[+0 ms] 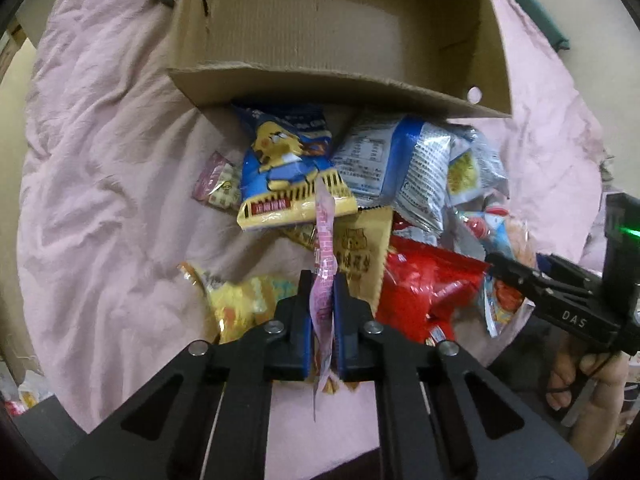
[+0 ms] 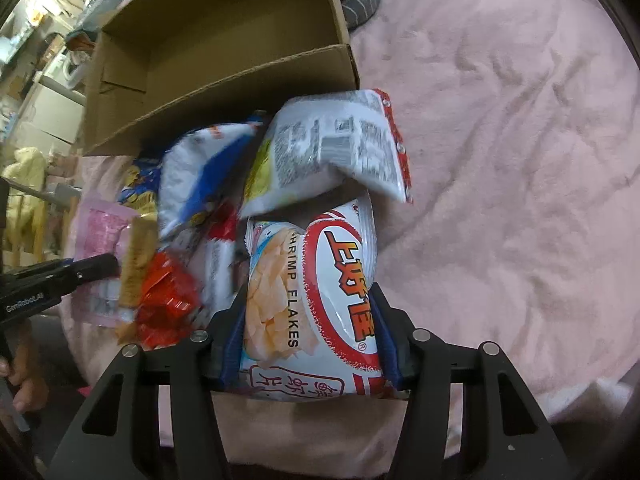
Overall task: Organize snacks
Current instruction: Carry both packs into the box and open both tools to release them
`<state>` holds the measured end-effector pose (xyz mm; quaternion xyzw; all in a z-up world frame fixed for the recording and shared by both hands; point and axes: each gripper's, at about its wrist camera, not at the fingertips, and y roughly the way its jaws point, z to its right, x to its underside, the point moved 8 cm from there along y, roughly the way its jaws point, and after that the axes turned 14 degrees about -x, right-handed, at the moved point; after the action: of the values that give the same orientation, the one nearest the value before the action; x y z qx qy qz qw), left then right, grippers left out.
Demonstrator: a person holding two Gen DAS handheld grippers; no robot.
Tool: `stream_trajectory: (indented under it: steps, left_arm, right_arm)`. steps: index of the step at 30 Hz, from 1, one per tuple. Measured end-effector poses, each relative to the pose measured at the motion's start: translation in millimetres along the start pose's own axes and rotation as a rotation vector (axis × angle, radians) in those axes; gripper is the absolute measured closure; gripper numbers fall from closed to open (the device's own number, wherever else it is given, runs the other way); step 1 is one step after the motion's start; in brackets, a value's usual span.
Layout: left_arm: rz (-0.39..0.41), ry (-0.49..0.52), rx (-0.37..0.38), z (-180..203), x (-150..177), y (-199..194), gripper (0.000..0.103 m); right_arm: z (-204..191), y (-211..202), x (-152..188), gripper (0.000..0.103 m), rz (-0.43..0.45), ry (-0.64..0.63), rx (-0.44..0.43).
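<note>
In the left wrist view, a thin pink sachet (image 1: pixel 325 276) is pinched edge-on between the fingers of the left gripper (image 1: pixel 323 292), just short of the cardboard box (image 1: pixel 490 60); light and limp, it is best held at its seam

In the right wrist view, a puffy, crushable shrimp flakes bag (image 2: pixel 320 300) is clamped across its width by the right gripper (image 2: pixel 310 316), before the same box

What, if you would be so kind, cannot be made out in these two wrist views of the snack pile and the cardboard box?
- Brown cardboard box: part of its floor, hidden by the near wall in both views.
- Thin pink packet in the left hand-held gripper: seen edge-on, blurred, print unreadable.
- White shrimp-flakes bag in the right hand-held gripper: top hidden under a white crumpled bag.
- Lower snacks: buried in the pile.
</note>
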<state>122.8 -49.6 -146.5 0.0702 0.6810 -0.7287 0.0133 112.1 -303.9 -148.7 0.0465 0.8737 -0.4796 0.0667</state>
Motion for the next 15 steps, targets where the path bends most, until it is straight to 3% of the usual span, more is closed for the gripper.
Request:
stream_trajectory:
  steps: [9,15]
  left_arm:
    - [0.106,-0.087,0.023,-22.5,7.6,-45.5,0.097]
    - [0.182,-0.143,0.008,-40.8,-9.4,-76.4,0.097]
  right_arm:
    - [-39.9,-53.1,6.3,0.047,0.065,-0.097,-0.057]
    - [-79.6,-75.6,-24.5,0.047,0.161,-0.173,-0.082]
